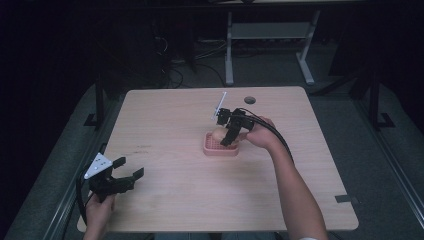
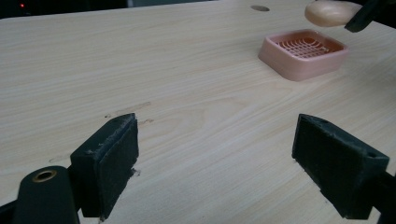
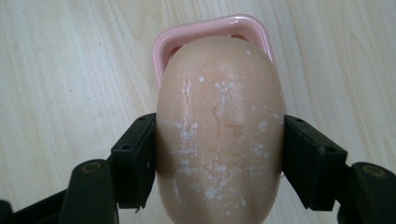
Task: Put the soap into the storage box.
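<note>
Above the pink soap dish (image 1: 220,145), near table centre, my right gripper (image 3: 219,154) pinches the peach soap bar (image 3: 219,130) between both jaws — the bar held off the dish; at seven o'clock my left gripper (image 1: 127,169) rests spread wide, holding nothing.

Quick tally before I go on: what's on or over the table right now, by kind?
Soap bar, peach, clamped in the right gripper above the dish: 1
Soap dish, pink with a slotted grate: 1
Grippers, counting the left gripper, open and holding nothing: 2
Total: 4
</note>
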Action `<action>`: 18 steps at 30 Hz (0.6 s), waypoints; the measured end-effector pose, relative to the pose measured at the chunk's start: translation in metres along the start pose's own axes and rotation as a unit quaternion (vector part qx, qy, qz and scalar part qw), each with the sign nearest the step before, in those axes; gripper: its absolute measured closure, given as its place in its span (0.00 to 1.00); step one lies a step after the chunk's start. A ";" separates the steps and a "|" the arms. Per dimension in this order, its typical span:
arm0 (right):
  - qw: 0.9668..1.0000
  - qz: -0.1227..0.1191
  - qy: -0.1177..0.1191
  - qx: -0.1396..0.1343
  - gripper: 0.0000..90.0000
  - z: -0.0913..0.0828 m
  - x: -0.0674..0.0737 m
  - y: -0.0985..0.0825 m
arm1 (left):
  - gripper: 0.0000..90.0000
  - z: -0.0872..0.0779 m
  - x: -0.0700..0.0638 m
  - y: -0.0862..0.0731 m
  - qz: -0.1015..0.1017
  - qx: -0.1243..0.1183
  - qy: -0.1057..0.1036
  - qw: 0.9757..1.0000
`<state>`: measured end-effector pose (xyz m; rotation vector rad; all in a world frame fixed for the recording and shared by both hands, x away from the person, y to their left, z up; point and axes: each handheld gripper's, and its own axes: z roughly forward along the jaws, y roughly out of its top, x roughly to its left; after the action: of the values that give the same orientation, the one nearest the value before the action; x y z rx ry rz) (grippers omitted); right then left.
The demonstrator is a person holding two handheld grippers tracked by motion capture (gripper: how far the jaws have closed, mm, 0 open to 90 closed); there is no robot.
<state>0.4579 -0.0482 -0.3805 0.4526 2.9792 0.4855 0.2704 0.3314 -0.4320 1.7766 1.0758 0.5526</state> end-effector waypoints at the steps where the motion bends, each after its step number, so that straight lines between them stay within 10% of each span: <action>1: 1.000 -0.001 0.000 0.002 0.36 0.002 0.000 0.001 | 0.16 0.000 0.000 0.000 0.000 0.000 0.000 1.000; 18: 1.000 -0.007 0.005 0.015 0.36 0.019 -0.005 0.013 | 0.16 -0.001 0.000 0.000 0.002 0.001 -0.001 1.000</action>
<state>0.4692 -0.0323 -0.3938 0.4326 3.0018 0.4425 0.2700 0.3318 -0.4315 1.7802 1.0721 0.5520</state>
